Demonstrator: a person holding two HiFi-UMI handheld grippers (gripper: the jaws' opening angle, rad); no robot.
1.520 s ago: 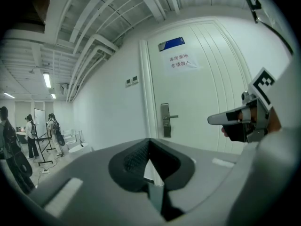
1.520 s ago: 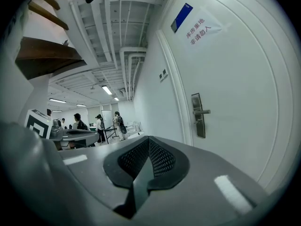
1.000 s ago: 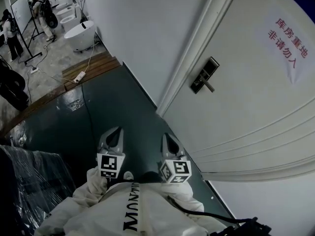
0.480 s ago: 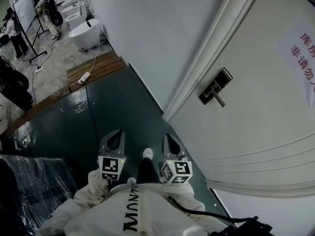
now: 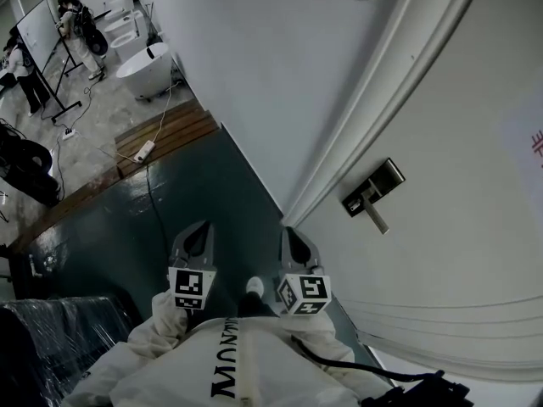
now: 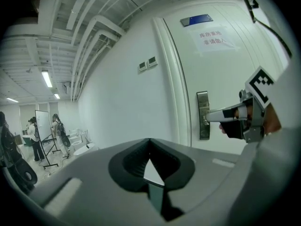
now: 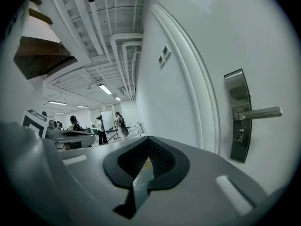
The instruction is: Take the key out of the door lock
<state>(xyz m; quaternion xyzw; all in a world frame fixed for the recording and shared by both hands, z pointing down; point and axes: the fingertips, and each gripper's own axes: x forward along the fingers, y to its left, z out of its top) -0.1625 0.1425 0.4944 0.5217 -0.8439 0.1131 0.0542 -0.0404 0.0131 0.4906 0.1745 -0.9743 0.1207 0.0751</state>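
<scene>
Compared with a second ago, the door lock (image 5: 373, 186) sits lower and further right in the head view, and the paper sign (image 5: 530, 142) on the door (image 5: 458, 253) has slid almost off the right edge, so only a corner of it is left. A pale shoe (image 5: 254, 286) now shows between my two tools where there was none at the start. The tools themselves sit at the same spot in the picture.

The left tool (image 5: 199, 231) has its jaws together with nothing between them, and so does the right tool (image 5: 290, 236). Both are low in the head view, over the dark floor (image 5: 127, 227) and well apart from the lock.

I cannot make out the key. The right gripper view shows the lock plate with its lever (image 7: 258, 113) pointing right and a small round cylinder (image 7: 240, 135) under it, but that part is too small for me to tell whether a key sits in it. In the head view the lock is only a dark plate with the lever sticking out, and the cylinder is not readable at all.

The left gripper view gives me something the others do not: the right tool from the side, its tips drawn across the lock plate, which covers the part below the lever. That same view also shows the whole sign high on the door. The whiteboard (image 5: 38, 28) and the people beside it are far off in the background.
</scene>
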